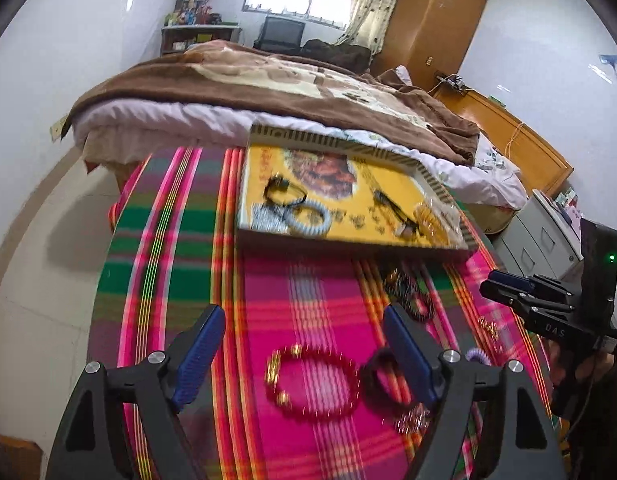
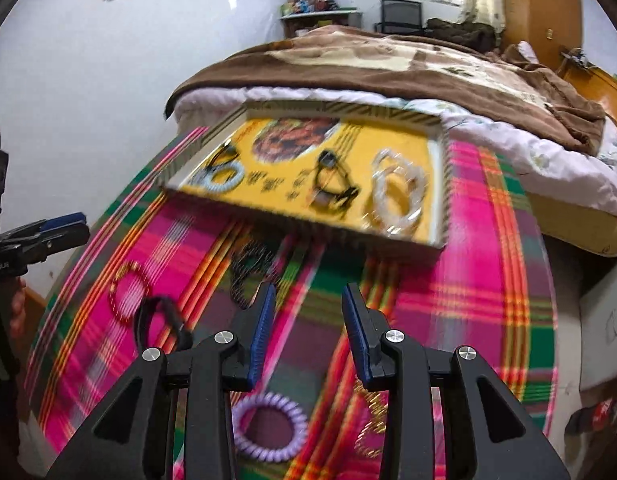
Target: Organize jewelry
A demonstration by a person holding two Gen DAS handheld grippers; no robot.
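Both sets of fingers released, grasping nothing. Red bead bracelet [image 1: 314, 380] on the table between the left gripper [image 1: 304, 364] fingers; purple coil band [image 2: 270, 426] beneath the right gripper [image 2: 308, 336]; yellow tray [image 2: 438, 184] ahead.

A woven plaid cloth [image 1: 308, 300] is covering the desk. The tray [image 2: 440, 184] is looking like glossy printed card. The red bracelet [image 1: 314, 380] is showing shiny beads, the purple tie [image 2: 268, 426] smooth coiled plastic. Each claw [image 2: 308, 320] is wearing matt black plastic, ribbed blue pads [image 2: 264, 332] and bright metal bolts.
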